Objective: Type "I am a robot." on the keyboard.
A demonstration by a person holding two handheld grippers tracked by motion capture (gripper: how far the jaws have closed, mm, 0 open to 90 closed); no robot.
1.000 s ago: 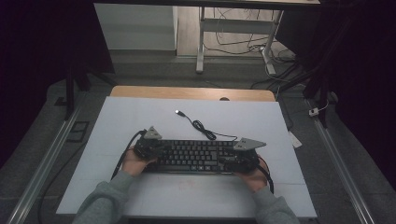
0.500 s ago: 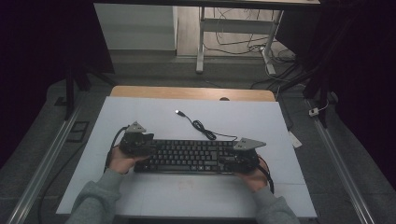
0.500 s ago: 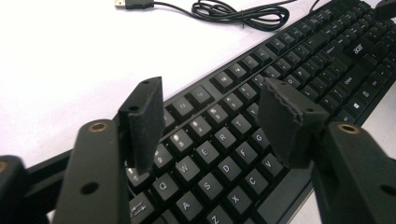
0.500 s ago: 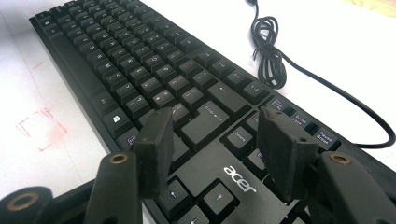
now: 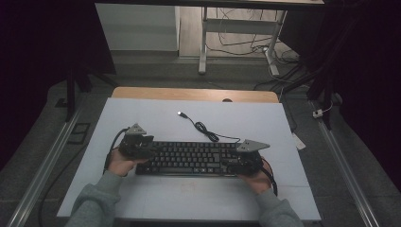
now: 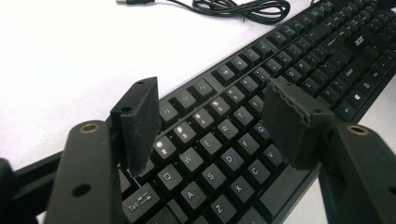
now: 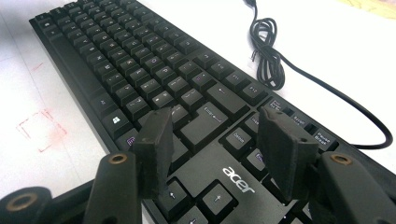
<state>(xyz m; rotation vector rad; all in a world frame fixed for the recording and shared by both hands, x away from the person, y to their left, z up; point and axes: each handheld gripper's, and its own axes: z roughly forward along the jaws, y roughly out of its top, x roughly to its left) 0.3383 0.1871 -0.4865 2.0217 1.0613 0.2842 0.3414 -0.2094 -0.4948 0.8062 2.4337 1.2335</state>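
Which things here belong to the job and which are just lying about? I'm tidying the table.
In the job:
- keyboard
- its cable
- left tool
- right tool

Lying about:
- white tag beside the table
- floor cables

White table (image 5: 156,111) with a wooden strip (image 5: 194,94) along its far edge. Grey floor (image 5: 42,156); metal rails (image 5: 40,168) flank the table. Beyond, a metal stand (image 5: 204,40) and loose cables (image 5: 241,35). Surroundings dark, lighting dim.

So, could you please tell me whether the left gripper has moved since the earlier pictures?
Yes. The left gripper has slid left off the keyboard's end toward the table's left edge, and its jaws have just been opening, nothing pinched between them.
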